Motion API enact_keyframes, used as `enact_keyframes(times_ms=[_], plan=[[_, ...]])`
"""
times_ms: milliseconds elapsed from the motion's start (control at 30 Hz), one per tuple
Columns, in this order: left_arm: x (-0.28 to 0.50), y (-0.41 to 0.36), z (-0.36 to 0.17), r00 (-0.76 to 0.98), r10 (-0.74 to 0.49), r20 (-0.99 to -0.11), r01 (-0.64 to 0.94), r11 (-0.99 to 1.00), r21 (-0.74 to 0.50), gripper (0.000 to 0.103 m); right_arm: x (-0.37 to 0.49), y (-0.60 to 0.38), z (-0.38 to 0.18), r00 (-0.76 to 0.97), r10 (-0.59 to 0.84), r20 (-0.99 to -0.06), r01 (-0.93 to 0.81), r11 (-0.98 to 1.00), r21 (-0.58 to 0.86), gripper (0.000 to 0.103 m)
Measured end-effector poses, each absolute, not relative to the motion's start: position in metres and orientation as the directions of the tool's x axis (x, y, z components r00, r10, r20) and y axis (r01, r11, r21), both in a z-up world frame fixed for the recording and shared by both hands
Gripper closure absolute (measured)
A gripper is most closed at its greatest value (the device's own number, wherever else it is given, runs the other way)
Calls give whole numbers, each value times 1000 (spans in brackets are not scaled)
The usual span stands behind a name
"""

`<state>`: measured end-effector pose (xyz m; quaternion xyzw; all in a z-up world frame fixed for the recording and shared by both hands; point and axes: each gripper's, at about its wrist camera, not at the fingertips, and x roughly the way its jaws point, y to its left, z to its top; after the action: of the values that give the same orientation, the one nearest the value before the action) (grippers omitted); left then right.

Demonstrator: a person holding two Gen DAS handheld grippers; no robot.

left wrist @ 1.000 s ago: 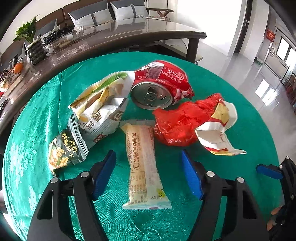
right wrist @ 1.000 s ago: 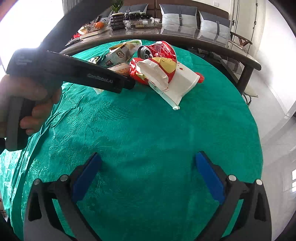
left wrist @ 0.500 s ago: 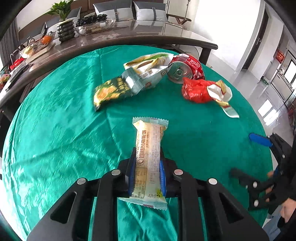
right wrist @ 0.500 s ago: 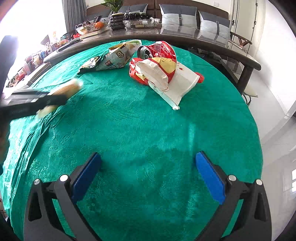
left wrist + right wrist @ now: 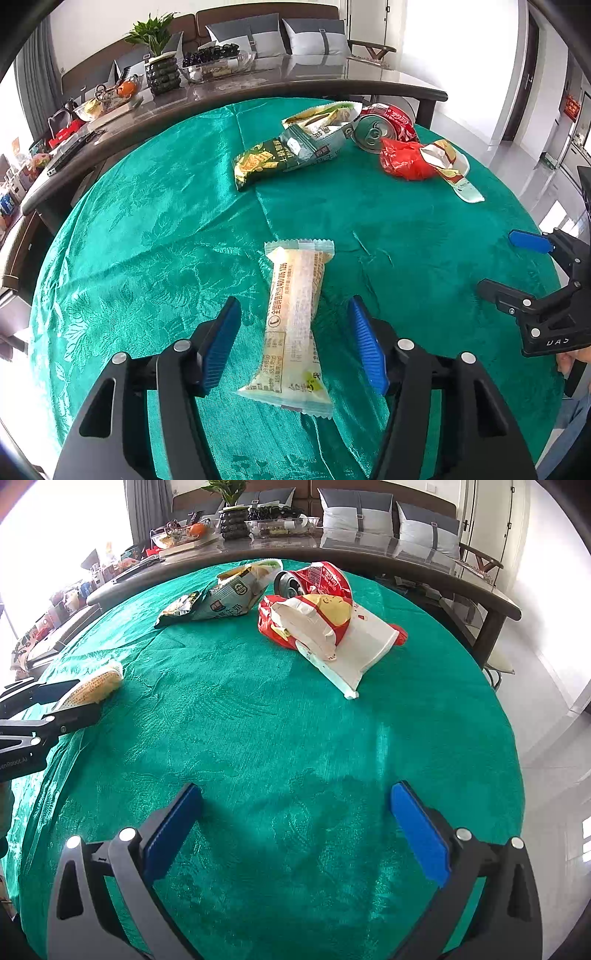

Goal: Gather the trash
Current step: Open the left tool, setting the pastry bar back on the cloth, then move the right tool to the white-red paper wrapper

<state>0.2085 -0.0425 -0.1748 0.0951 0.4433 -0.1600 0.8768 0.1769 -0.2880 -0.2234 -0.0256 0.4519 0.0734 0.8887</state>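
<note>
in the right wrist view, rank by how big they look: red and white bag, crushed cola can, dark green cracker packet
1. red and white bag, clearly the largest.
2. and 3. crushed cola can and dark green cracker packet look about alike; the bag partly hides the can, so I won't rank them.

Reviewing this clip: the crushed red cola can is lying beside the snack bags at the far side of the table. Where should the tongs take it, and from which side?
Probably across the dented red body of the cola can, from above and from its right. Its round end faces the near left, the white-and-green snack bag crowds its left, and the red-and-white wrapper lies against its near side. The right tongs stand open and empty.
</note>
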Motion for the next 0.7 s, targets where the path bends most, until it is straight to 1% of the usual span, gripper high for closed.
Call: enact_keyframes(times_ms=[67,133,200,333,433,600,700], plan=[[209,-43,-176,559,-193,-807,364,931,30,39,177,-288,-223,581,107,-807,-153,988,21,5],[211,-42,-179,555,-188,-810,363,931,32,33,177,-288,-223,581,107,-807,-153,988,21,5],[212,-41,-184,548,-180,-817,360,932,36,29,177,-288,-223,581,107,-807,-153,988,21,5],[213,-34,-191,547,-174,-819,330,944,21,13,177,-288,-223,581,107,-807,-153,988,21,5],[217,-30,-193,527,-190,-828,329,944,-8,5,177,-288,-223,581,108,-807,-153,988,22,5],[217,-31,-194,527,-186,-829,331,944,-1,5,175,-293,-222,575,132,-807,-158,986,49,5],[217,-31,-195,526,-188,-829,331,944,-5,5,188,-318,-212,574,258,-777,-159,966,203,5]])
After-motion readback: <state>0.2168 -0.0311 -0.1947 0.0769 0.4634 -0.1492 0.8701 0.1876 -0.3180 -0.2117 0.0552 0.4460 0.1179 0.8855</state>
